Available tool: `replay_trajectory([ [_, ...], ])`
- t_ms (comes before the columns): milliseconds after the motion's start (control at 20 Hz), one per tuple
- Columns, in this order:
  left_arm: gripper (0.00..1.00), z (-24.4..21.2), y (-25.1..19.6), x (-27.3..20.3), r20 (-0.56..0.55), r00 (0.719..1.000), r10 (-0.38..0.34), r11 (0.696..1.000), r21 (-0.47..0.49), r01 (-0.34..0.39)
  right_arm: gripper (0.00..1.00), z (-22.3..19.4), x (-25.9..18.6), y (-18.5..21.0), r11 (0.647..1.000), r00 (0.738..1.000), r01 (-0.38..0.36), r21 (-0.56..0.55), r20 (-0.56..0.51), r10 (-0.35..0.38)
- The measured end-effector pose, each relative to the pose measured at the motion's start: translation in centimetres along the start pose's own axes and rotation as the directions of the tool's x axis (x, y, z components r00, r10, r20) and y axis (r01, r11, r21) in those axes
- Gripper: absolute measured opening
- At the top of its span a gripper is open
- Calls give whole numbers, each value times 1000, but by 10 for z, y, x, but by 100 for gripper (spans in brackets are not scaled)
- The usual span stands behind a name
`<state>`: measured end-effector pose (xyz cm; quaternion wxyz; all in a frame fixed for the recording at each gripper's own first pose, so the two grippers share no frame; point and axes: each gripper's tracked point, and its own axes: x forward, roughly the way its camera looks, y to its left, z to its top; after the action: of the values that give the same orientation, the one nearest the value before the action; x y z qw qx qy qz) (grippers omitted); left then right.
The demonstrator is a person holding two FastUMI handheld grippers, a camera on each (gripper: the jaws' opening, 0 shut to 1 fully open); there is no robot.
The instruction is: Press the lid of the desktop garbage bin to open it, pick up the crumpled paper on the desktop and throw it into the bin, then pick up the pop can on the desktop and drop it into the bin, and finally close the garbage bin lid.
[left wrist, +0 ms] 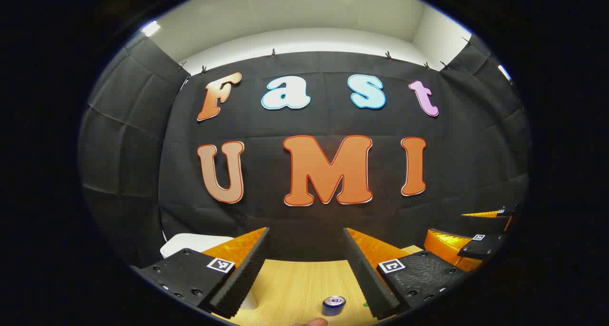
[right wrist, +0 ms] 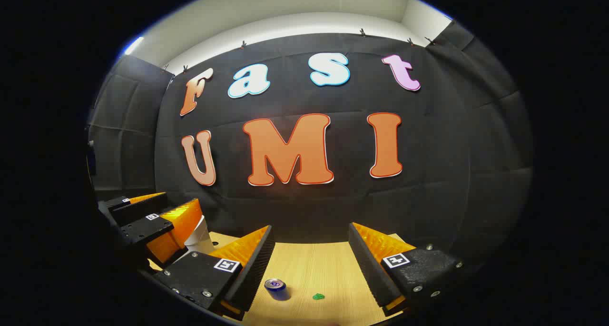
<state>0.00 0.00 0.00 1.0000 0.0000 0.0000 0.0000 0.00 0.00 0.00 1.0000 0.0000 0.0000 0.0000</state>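
You hold both grippers up over the table [left wrist: 295,283], side by side: left gripper [left wrist: 307,242] fingers apart, right gripper [right wrist: 311,240] fingers apart, can [right wrist: 275,288] below.

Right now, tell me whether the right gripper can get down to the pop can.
Probably yes. The right gripper is open, held above the wooden desktop, and the pop can stands upright just ahead near its left finger, with bare desktop around it. Only a small green scrap lies nearby, apart from the can.
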Motion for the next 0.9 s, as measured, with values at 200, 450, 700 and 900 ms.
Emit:
replay_trajectory([
  [200,96,-6,0,3,-13,1000,-7,1000,-3,7,93,-2,8,-5,1000,1000,25,9,-3,-25],
  [450,96,-8,1,7,-26,1000,-8,1000,12,8,93,-6,13,-5,1000,1000,26,17,-13,-26],
  [700,93,-5,6,10,-10,1000,9,1000,24,-8,93,-3,18,1,1000,1000,8,11,0,-8],
  [900,93,-5,5,13,-7,1000,11,1000,24,-11,93,-3,20,3,1000,1000,-1,-2,3,1],
])
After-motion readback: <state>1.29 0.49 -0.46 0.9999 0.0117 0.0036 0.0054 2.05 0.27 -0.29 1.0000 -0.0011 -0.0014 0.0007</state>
